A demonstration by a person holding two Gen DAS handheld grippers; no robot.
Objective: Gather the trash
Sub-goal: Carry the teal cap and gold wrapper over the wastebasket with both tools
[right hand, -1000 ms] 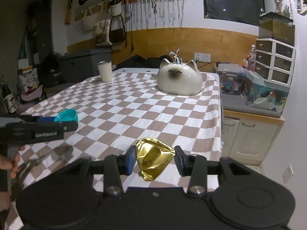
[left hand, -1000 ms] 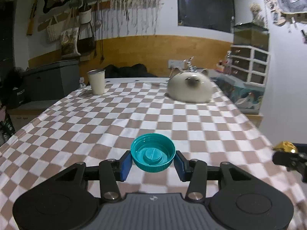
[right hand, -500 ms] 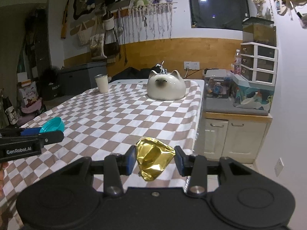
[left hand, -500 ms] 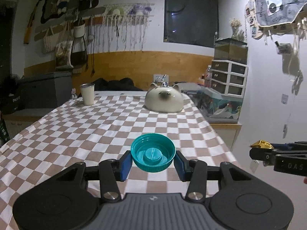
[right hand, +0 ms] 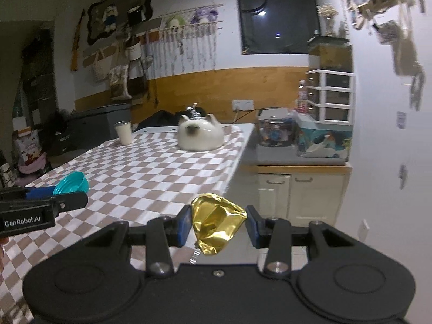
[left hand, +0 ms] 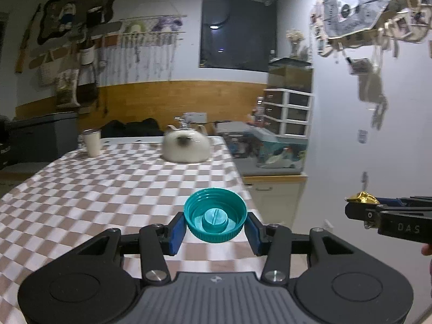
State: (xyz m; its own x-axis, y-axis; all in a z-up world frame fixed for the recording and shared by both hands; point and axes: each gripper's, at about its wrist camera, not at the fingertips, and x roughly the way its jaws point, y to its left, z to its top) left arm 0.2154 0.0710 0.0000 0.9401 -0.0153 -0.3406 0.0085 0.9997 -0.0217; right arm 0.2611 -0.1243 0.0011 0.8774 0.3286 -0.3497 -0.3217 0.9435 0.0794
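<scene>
My left gripper is shut on a teal plastic bottle cap, held open side up above the near right corner of the checkered table. My right gripper is shut on a crumpled gold foil wrapper, held in the air just off the table's right edge. The right gripper and the gold wrapper show at the right of the left wrist view. The left gripper with the teal cap shows at the left of the right wrist view.
A cat-shaped white ceramic pot and a white cup stand at the table's far end. A low cabinet with boxes and white drawers stands to the right of the table. Papers hang on the right wall.
Both grippers have pulled back and to the right, away from the table's middle, each keeping its item. The table's right edge and the cabinet have come into view.
</scene>
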